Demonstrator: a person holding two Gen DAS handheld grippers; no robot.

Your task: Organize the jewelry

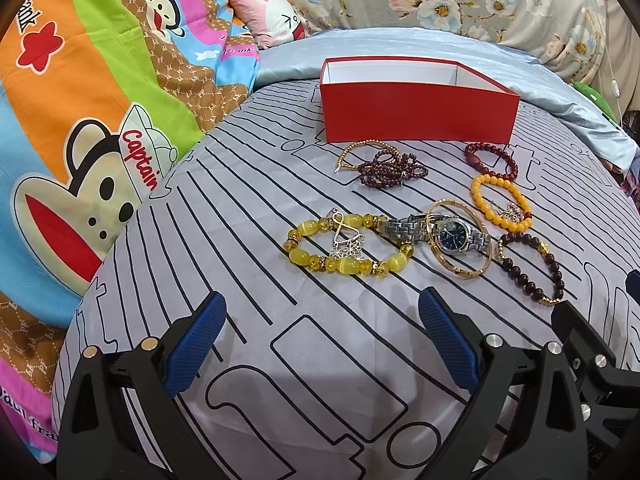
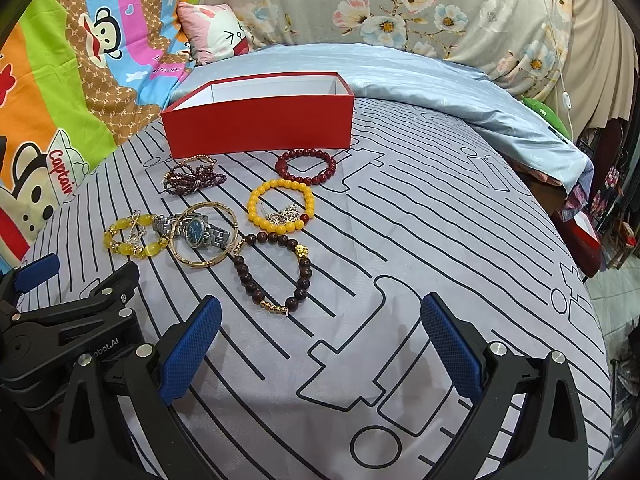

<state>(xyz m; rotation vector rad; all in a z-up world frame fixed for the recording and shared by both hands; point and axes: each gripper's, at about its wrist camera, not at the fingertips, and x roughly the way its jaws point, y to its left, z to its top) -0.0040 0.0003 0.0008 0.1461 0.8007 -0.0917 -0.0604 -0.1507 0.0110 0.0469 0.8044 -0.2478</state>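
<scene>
Left view: left gripper (image 1: pixel 322 340) gaped wide, holding nothing, yellow bracelet (image 1: pixel 347 249) just beyond, red box (image 1: pixel 416 110) far behind. Right view: right gripper (image 2: pixel 320 344) spread empty too, brown bracelet (image 2: pixel 276 272) nearest, slightly left.

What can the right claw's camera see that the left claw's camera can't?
Only the right wrist view shows the tiled floor beside the bed and the red-edged item down there. Only the left wrist view shows the red star on the cartoon blanket. Both show the open red cardboard box, the silver wristwatch with a blue dial, the beaded bracelets, and both claws open, left claw and right claw.
</scene>
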